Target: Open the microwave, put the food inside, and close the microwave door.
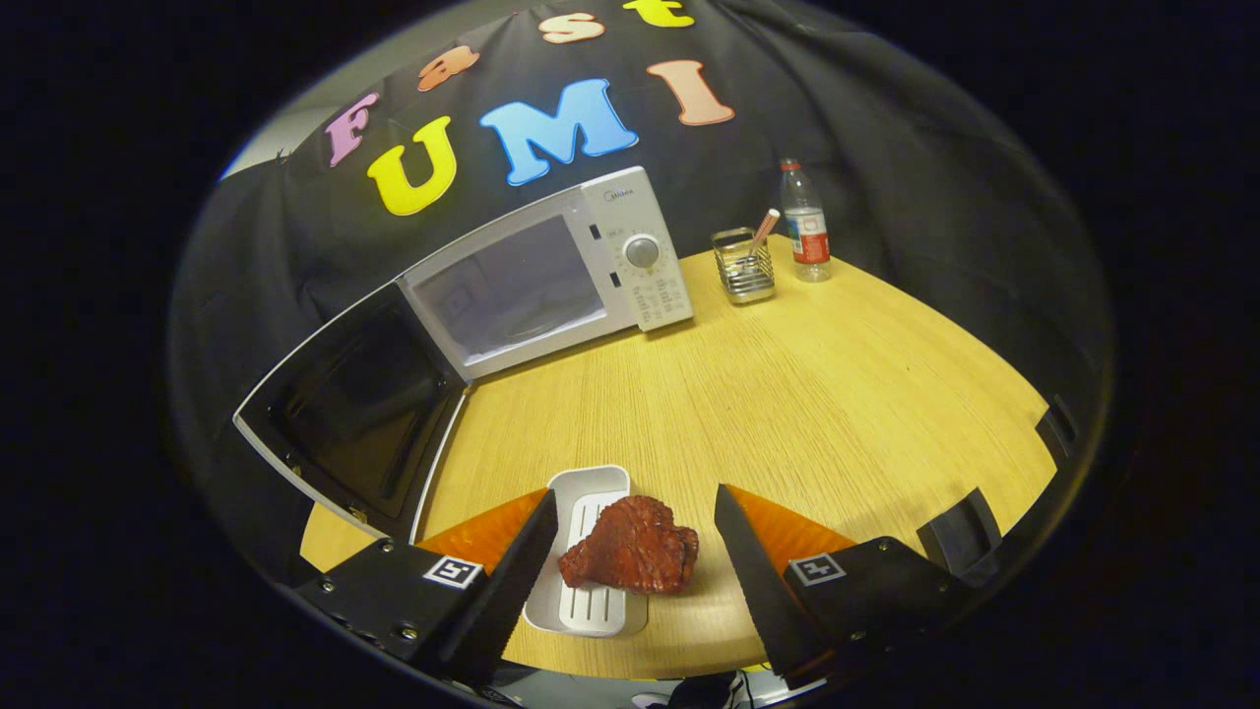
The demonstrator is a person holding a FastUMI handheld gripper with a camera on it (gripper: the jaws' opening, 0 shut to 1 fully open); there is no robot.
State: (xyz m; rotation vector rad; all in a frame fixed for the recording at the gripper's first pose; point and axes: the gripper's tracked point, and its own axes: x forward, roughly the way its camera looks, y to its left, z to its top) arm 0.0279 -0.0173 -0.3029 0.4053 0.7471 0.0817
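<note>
The microwave (551, 276) stands at the back of the bench (837, 394) with its door (359, 418) swung open. The claw (635, 551) is spread, straddling the red meat piece (635, 545) that lies on a white tray (589, 551), neither finger touching. Lower the claw squarely, centre the meat between the fingers, and close gently without catching the tray rim.

A light wooden desk (837, 394) with a rounded edge. Toward its far side, at about one o'clock, a wire holder (744, 266) containing one stick stands just beside a clear plastic bottle (805, 225) with a red cap.
</note>
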